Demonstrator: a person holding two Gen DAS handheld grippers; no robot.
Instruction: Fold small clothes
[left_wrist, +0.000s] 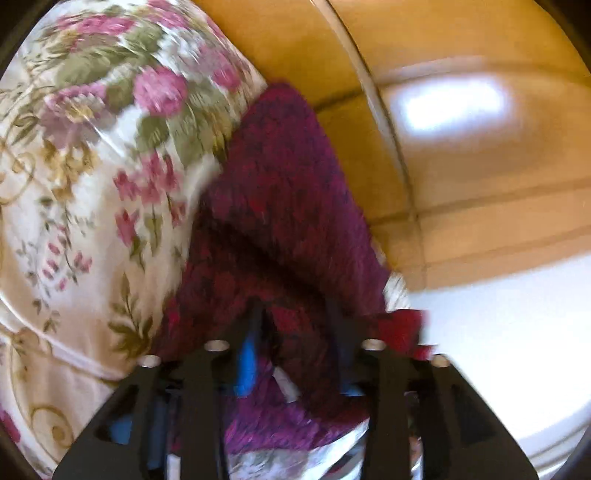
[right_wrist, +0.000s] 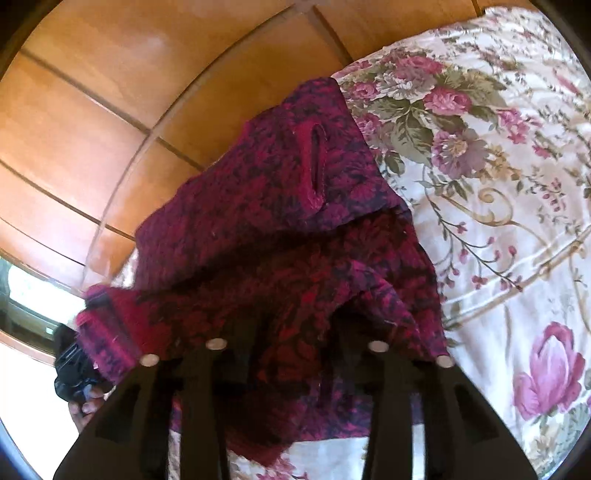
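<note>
- Two grippers are on one garment: a magenta-and-black patterned knit top (right_wrist: 295, 229), bunched and lifted above the floral bedspread (right_wrist: 498, 177).
- Your left gripper (left_wrist: 295, 332) pinches a fold of the knit between its jaws; the view is blurred.
- Your right gripper (right_wrist: 295, 332) is buried in cloth, so I cannot tell how its jaws stand.
- It looks soft, light and floppy. Grip at hems or seams, clear of the bound slit (right_wrist: 314, 162).

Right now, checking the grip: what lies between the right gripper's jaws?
In the right wrist view, the right gripper has only the maroon patterned garment bunched between its jaws; nothing else shows there.
</note>
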